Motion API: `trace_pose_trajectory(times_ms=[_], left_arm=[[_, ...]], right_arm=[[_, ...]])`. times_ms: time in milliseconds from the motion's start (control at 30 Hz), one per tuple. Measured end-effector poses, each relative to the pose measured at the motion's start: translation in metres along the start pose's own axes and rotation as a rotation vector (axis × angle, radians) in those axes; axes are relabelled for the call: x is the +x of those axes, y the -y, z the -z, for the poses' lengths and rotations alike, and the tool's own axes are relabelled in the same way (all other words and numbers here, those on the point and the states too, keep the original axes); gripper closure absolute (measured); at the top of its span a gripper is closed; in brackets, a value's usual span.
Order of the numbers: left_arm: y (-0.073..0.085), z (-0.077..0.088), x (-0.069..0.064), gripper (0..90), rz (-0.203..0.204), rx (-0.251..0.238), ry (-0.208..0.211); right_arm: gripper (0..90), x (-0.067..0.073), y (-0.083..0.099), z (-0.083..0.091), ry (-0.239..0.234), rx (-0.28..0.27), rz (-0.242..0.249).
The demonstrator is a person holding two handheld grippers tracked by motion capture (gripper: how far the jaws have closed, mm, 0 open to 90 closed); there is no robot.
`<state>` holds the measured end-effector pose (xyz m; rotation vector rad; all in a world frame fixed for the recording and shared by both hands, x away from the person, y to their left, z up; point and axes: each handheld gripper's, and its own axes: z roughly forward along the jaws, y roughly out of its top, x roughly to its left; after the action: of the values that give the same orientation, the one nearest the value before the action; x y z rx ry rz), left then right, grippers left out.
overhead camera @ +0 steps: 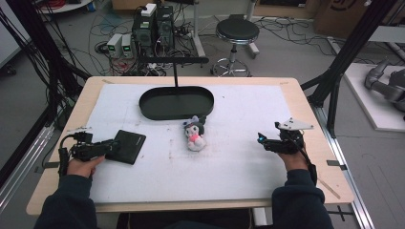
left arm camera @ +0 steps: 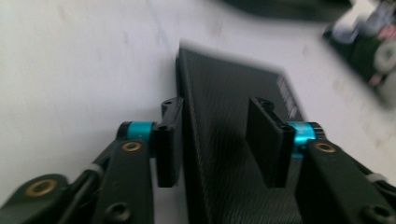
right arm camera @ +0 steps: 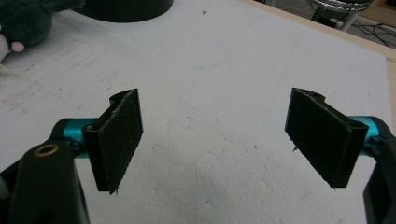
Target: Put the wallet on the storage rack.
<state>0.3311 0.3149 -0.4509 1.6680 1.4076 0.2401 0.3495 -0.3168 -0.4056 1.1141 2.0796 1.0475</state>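
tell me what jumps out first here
A small plush toy lies mid-table on the white mat, just in front of a black oval tray. At the left, the left gripper straddles the edge of a flat black wallet, jaws apart.

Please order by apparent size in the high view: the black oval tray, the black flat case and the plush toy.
1. black oval tray, clearly largest.
2. black flat case.
3. plush toy, smallest, though not far below the case.

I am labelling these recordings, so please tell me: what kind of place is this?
Probably a robotics lab: computers and loose cables on the floor, a dark frame around the table.
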Motion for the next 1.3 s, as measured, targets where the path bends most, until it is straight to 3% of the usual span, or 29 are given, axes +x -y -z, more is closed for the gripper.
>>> trace_pose_trajectory(times_ms=[100, 200, 267, 300, 333, 367, 433, 533, 600, 733, 867, 1000, 1167, 1300], left_arm=[[-0.001, 0.002, 0.000, 67.1, 0.012, 0.000, -0.018], [-0.003, 0.005, -0.001, 82.8, -0.013, -0.012, -0.021], [-0.004, 0.007, -0.002, 83.5, -0.015, -0.034, -0.001], [-0.005, 0.008, -0.002, 84.5, -0.010, -0.050, 0.016], [-0.007, 0.012, -0.002, 84.9, 0.019, -0.098, 0.052], [-0.007, 0.012, -0.002, 85.2, 0.019, -0.098, 0.052], [-0.012, 0.020, -0.003, 85.5, 0.034, -0.172, 0.057], [-0.022, 0.034, -0.010, 85.6, -0.035, -0.285, 0.008], [-0.028, 0.041, -0.017, 85.7, -0.102, -0.309, -0.039], [-0.035, 0.043, -0.029, 85.8, -0.182, -0.292, -0.032], [-0.040, 0.035, -0.044, 85.8, -0.234, -0.243, 0.019], [-0.045, 0.025, -0.062, 85.7, -0.305, -0.195, 0.026], [-0.049, 0.006, -0.077, 85.4, -0.334, -0.160, 0.007], [-0.049, -0.003, -0.083, 84.9, -0.338, -0.164, -0.033]], right_arm=[[19.4, 0.000, 0.000, -0.001, -0.001, 0.001, 0.002], [19.3, 0.001, -0.001, -0.002, -0.003, 0.004, 0.006], [19.3, 0.001, -0.001, -0.002, -0.003, 0.003, 0.004], [19.3, 0.001, -0.001, -0.002, -0.002, 0.002, 0.004], [19.3, 0.001, -0.001, -0.002, -0.003, 0.002, 0.006], [19.3, 0.001, -0.001, -0.002, -0.003, 0.002, 0.006], [19.3, 0.000, 0.000, -0.001, -0.001, 0.002, 0.004], [19.3, 0.000, 0.000, -0.001, -0.001, 0.005, -0.002], [19.4, 0.000, 0.001, -0.001, -0.001, 0.006, -0.001], [19.3, -0.001, 0.001, 0.000, -0.001, 0.005, -0.001], [19.3, 0.000, 0.001, -0.001, 0.000, 0.009, 0.001], [19.3, -0.001, 0.001, -0.001, 0.002, 0.009, -0.007], [19.3, -0.001, 0.001, -0.001, 0.002, 0.010, -0.004], [19.3, -0.001, 0.001, 0.000, 0.006, 0.010, -0.006]])
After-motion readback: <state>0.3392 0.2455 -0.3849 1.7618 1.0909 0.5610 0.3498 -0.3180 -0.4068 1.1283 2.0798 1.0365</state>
